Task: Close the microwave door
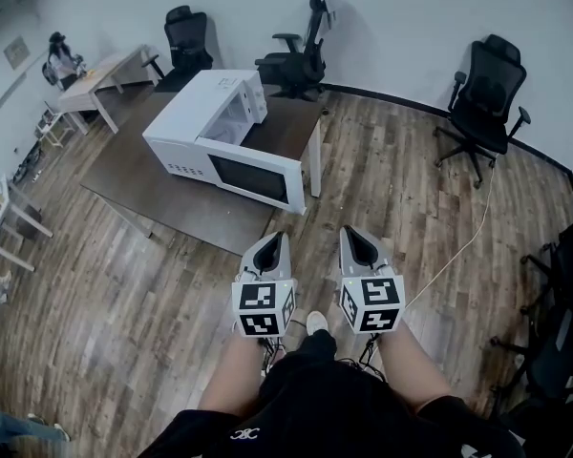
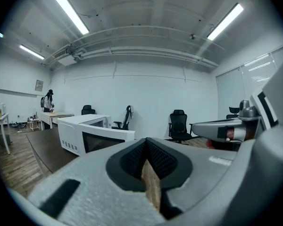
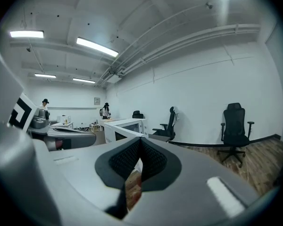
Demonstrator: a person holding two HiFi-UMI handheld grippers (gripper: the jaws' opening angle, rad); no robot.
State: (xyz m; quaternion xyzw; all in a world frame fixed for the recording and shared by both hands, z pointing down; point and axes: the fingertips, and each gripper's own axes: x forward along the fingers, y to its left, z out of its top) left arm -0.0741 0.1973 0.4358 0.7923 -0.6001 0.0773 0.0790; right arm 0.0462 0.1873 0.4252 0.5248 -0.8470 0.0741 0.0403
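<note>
The white boxy microwave sits on the dark brown desk, well ahead. Its white windowed door looks open. It is likely light and free-swinging, best pushed near its free edge. The left gripper and right gripper have their fingers clenched on nothing.

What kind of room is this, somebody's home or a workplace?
Most likely an office or workroom, not a home: there are several black swivel chairs, a desk in the far corner where someone is standing, and long strip lights overhead.
</note>
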